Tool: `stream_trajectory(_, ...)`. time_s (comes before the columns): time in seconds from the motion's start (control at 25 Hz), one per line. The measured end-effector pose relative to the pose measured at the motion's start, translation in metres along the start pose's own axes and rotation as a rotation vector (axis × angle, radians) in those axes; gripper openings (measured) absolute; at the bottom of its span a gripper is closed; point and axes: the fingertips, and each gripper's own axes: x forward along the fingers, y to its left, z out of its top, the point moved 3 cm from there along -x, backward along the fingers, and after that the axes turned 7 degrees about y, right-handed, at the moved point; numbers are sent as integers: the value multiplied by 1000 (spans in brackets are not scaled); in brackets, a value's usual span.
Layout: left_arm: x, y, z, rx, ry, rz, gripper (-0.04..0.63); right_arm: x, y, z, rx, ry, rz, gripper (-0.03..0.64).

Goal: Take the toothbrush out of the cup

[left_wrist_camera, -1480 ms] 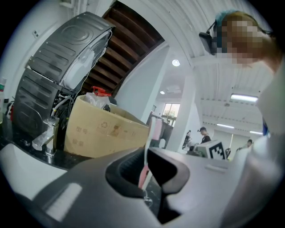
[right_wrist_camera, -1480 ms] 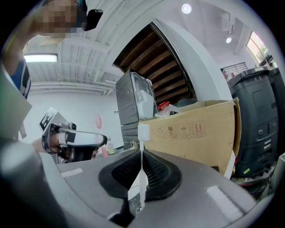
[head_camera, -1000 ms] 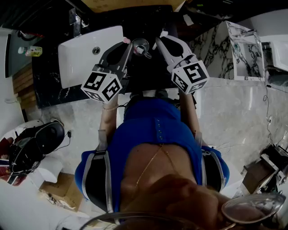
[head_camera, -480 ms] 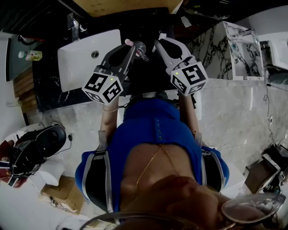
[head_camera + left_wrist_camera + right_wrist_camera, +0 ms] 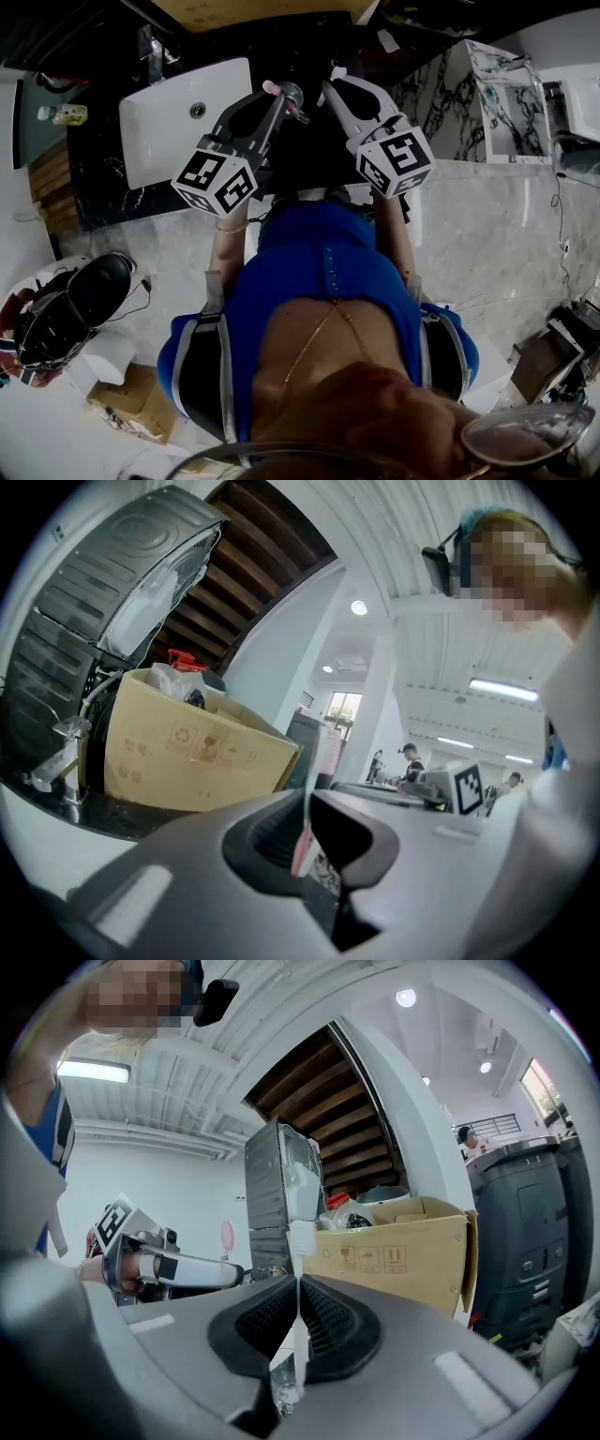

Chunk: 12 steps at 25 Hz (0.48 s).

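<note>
At the left gripper (image 5: 270, 94): jaws drawn narrow, clamped on the slim handle of a pink toothbrush (image 5: 301, 847). At the right gripper (image 5: 298, 1283): jaws likewise nearly together, gripping a white toothbrush (image 5: 301, 1238) just below its bristle head, handle upright. Both sets of tips converging over the cup (image 5: 293, 97), standing on the dark countertop (image 5: 98, 178) just beside the right edge of the white sink (image 5: 164, 112). Clear glass visible directly beneath the right jaws. Lower ends of the brushes not traceable in any view, so judged not yet free of the rim. Recommended for the step in hand: raise each brush straight up along its own length, with no sideways drag against the rim, the glass being probably light and easily tipped. Keep the two sets of tips apart to avoid knocking one brush with the other. Hold the clamping force steady, given thin smooth handles prone to swivelling or sliding in the grip. Materials: cup of clear glass, round, thin-walled by appearance. Handles of glossy plastic, flat and narrow. Gripper pads (image 5: 332, 1316) dark, ribbed, seemingly rubbery, curved inward. Countertop of black stone with pale veining, polished. Sink smooth and white, roughly rectangular with rounded corners.
</note>
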Motion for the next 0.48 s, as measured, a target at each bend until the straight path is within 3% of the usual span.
stream_trajectory(0.48, -9, 2, -3, -6, -6, 19, 21, 1, 4, 0, -6, 3, 8, 12)
